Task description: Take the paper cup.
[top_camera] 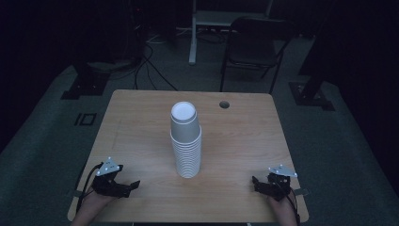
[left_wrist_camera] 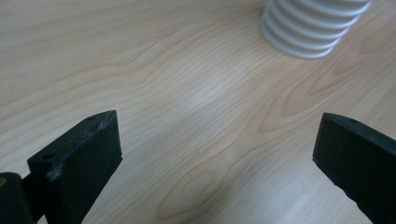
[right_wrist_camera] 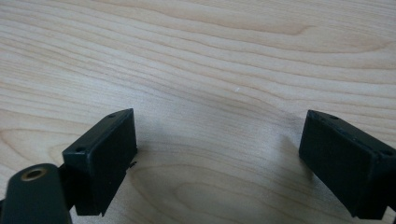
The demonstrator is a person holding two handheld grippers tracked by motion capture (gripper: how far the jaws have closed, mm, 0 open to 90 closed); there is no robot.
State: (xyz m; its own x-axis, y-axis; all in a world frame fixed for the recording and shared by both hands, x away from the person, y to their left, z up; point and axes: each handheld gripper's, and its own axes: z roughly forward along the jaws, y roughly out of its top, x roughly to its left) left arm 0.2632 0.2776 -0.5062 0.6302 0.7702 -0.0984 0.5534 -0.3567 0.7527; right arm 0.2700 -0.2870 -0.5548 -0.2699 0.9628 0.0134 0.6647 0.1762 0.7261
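Cups [top_camera: 186, 141] stand mid-table, tools [top_camera: 126, 187] wide apart.

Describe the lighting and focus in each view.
High view: dim, the room behind near black, the table and the stack of white cups lit. Left gripper view: bright, soft glare on the wood, the stack's base slightly soft. Right gripper view: evenly lit, wood grain sharp, faint shadow between the open jaws.

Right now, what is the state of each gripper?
Left gripper: open, holding nothing.
Right gripper: open, holding nothing.
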